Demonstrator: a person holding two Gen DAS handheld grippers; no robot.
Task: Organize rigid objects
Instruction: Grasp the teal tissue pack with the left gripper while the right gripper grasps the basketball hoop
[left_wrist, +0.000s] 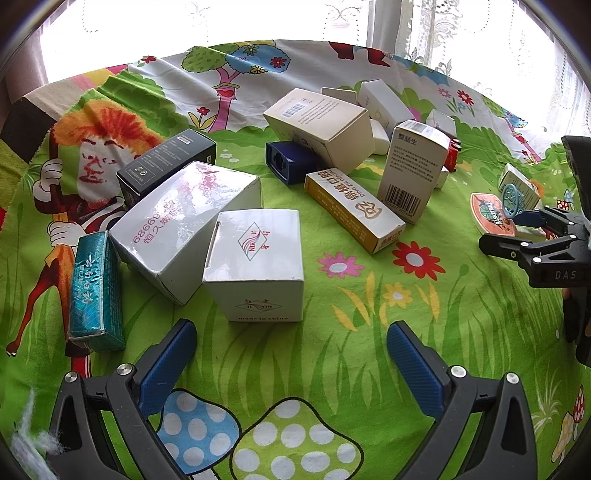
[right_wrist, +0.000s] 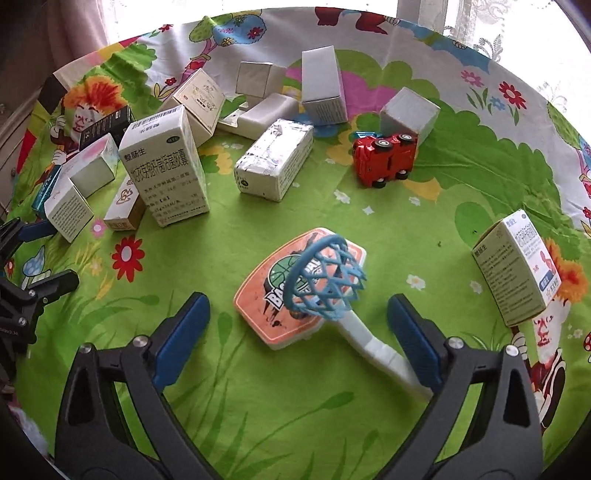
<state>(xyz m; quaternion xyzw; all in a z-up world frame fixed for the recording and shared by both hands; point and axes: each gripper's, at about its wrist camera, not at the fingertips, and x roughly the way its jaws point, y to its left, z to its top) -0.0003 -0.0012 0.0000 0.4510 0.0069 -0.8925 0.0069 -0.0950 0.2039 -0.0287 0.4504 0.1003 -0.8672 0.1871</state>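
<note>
Risk first: toy basketball hoop (right_wrist: 317, 284), lying on the cloth-covered table (right_wrist: 258, 387) toward its near edge, white stem close beside the right pad, could skid or roll off its orange backboard if pinched off-centre. Left gripper (left_wrist: 291, 354): jaws wide, empty, tilted down just short of white box (left_wrist: 255, 262), left of middle. Right gripper (right_wrist: 299, 332): jaws apart around the hoop, not clamped, angled steeply down.

The left tongs (left_wrist: 291, 354) stand wide open over the cartoon cloth (left_wrist: 369, 295), nothing between them. Just ahead sits a white box (left_wrist: 255, 266), touching a larger white box (left_wrist: 177, 229). The right tongs (left_wrist: 517, 232) reach in beside a toy hoop (left_wrist: 511, 197).
</note>
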